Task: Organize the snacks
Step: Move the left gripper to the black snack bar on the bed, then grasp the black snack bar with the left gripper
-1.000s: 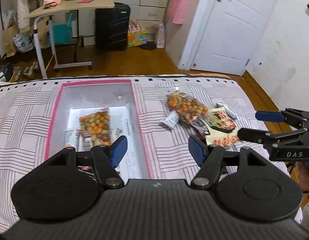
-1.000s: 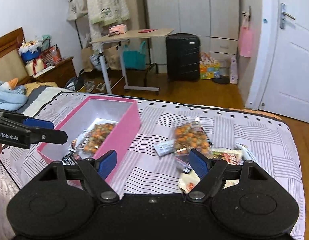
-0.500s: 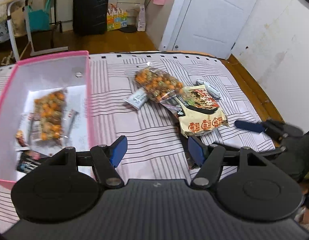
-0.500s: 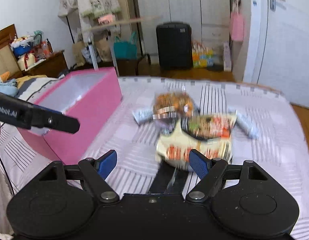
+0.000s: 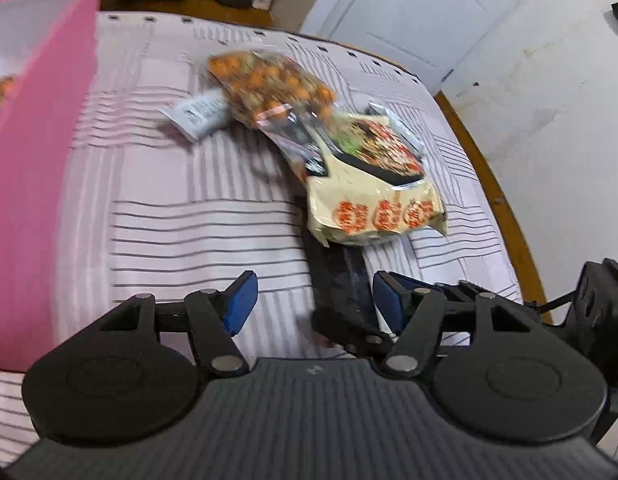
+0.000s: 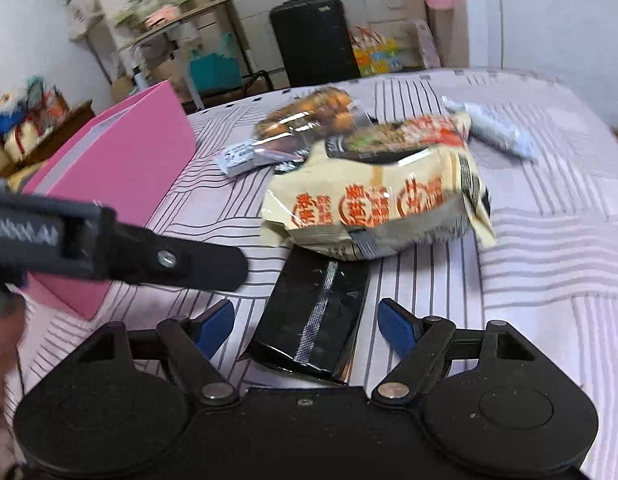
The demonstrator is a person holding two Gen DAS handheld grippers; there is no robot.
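Jaws apart above striped bedspread (image 6: 549, 240)

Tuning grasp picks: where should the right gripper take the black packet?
Grip the black packet across its near, free end, fingers on its long edges, coming from the near side. Its far end is tucked under the cream noodle bag; the right gripper already straddles it, open.

At your twelve o'clock a black suitcase (image 6: 313, 40) stands on the wood floor. A teal bag (image 6: 213, 70) sits at eleven, under a tilted desk (image 6: 205, 10). A white door (image 5: 409, 20) is at one o'clock.
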